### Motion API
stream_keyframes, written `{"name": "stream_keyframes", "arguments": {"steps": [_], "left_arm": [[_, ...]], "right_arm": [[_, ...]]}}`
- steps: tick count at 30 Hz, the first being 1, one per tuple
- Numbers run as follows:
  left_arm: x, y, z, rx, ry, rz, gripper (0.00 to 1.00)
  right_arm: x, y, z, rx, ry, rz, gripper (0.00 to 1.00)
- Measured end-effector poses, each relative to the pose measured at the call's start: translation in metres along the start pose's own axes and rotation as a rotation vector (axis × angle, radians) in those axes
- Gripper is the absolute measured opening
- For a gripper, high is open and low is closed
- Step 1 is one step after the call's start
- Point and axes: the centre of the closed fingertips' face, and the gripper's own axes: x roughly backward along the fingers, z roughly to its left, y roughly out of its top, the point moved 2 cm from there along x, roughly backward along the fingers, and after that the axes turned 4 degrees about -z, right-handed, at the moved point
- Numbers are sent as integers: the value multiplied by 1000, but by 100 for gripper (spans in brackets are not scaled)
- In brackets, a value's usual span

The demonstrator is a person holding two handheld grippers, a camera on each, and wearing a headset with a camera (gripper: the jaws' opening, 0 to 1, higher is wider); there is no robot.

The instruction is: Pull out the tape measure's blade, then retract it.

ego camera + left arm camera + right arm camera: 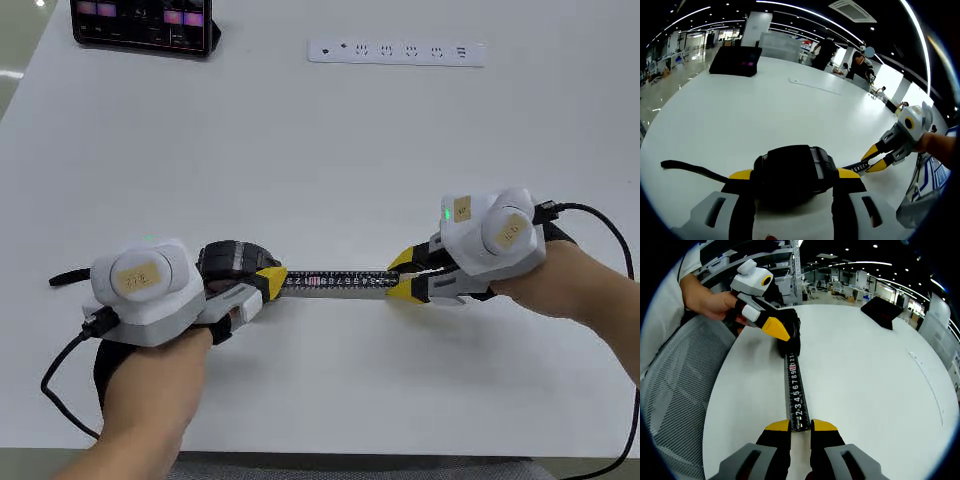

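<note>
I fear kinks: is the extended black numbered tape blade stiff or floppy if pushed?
Likely stiff: the black numbered blade runs straight between the black case and the right hand-held gripper. Being thin, it would probably flex or buckle.

Black tape measure (232, 263), numbered blade (340, 281) extended partway, straight and level

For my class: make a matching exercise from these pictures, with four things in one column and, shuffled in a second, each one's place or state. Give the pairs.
1. tape measure case
2. blade
3. tablet
4. power strip

A. lying flat, to the right of the tablet
B. clamped in the left gripper
C. far left, screen lit
D. pulled out, tip held by the right gripper

Pairs: 1-B, 2-D, 3-C, 4-A
</note>
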Motion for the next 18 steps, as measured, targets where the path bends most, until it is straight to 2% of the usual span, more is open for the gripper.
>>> {"name": "stream_keyframes", "arguments": {"steps": [18], "left_arm": [[1,0,1,5,-3,-2,57]], "right_arm": [[-20,15,2,5,18,-22,11]]}}
